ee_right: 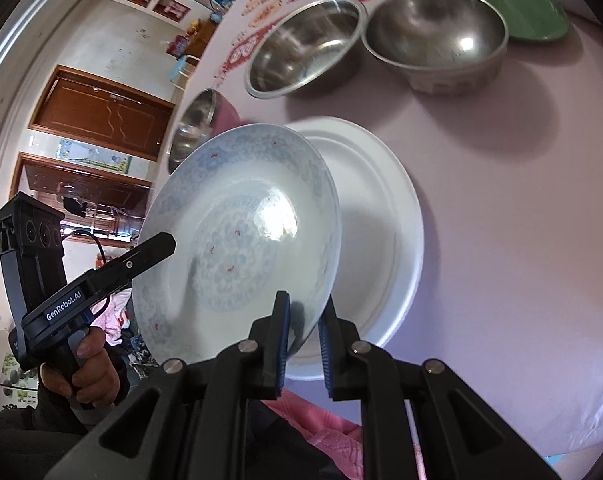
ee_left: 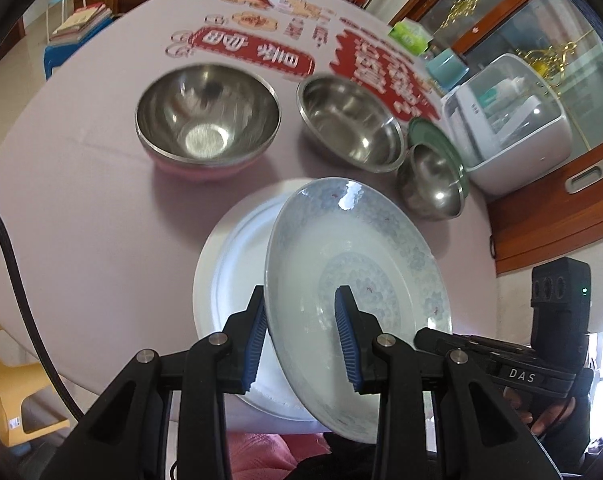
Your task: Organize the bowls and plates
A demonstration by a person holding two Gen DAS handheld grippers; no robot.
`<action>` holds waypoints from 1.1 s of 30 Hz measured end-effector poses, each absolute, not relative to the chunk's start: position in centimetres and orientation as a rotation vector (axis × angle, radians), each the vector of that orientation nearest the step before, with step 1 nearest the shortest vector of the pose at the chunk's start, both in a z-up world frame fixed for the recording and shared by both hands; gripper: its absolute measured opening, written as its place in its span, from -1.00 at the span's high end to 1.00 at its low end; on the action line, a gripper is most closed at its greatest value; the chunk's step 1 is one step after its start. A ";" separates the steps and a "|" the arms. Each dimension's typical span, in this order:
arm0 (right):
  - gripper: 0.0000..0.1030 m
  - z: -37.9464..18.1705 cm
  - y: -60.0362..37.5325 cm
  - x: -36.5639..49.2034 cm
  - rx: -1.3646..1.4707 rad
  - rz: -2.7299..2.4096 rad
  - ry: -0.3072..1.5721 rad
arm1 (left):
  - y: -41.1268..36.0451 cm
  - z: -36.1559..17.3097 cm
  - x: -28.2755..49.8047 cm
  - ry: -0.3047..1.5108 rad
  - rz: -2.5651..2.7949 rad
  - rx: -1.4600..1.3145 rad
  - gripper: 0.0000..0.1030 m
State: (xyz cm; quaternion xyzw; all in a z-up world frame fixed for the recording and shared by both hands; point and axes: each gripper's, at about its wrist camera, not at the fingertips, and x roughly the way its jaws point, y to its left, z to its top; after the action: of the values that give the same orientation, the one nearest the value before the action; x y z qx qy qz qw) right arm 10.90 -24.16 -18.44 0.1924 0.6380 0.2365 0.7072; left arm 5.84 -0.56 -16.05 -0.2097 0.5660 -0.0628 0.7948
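A blue-patterned plate point(ee_left: 365, 264) hangs tilted over a plain white plate point(ee_left: 229, 272) that lies on the pink tablecloth. My left gripper point(ee_left: 301, 334) is shut on its near rim, one pad on each face. In the right wrist view my right gripper point(ee_right: 304, 334) is shut on the opposite rim of the blue-patterned plate point(ee_right: 237, 224), with the white plate point(ee_right: 377, 216) below and to the right. Behind stand a pink-sided steel bowl point(ee_left: 207, 120), a steel bowl point(ee_left: 349, 120), and a smaller steel bowl point(ee_left: 433, 180) beside a green plate point(ee_left: 429, 136).
A white countertop appliance point(ee_left: 509, 120), a teal cup point(ee_left: 445, 68) and a green packet point(ee_left: 409, 36) sit at the table's right edge. A yellow chair point(ee_left: 5, 380) and a blue stool point(ee_left: 61, 52) stand off the table to the left. Pink cloth point(ee_right: 321, 416) lies below the near edge.
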 end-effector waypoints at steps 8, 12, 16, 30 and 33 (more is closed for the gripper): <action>0.74 -20.4 -24.5 11.1 0.422 0.487 1.476 | -1.4 -18.8 7.1 1.303 -0.117 -0.433 0.39; 0.74 -21.2 -24.6 11.2 0.423 0.475 1.500 | -1.6 -19.8 7.5 1.336 -0.105 -0.422 0.39; 0.74 -21.7 -24.6 11.3 0.434 0.466 1.518 | -1.9 -20.4 8.2 1.362 -0.096 -0.407 0.39; 0.71 -21.9 -23.0 12.2 0.323 0.335 1.523 | -2.2 -22.8 9.6 1.471 -0.156 -0.331 0.39; 0.70 -21.5 -22.5 12.0 0.275 0.271 1.509 | -2.1 -23.3 9.7 1.504 -0.192 -0.286 0.39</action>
State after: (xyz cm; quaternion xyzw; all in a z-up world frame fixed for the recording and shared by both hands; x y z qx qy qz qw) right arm 11.97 -22.49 -21.50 0.1238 0.6803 0.1222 0.7119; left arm 9.73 -2.11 -23.35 -0.1292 0.6795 -0.0868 0.7170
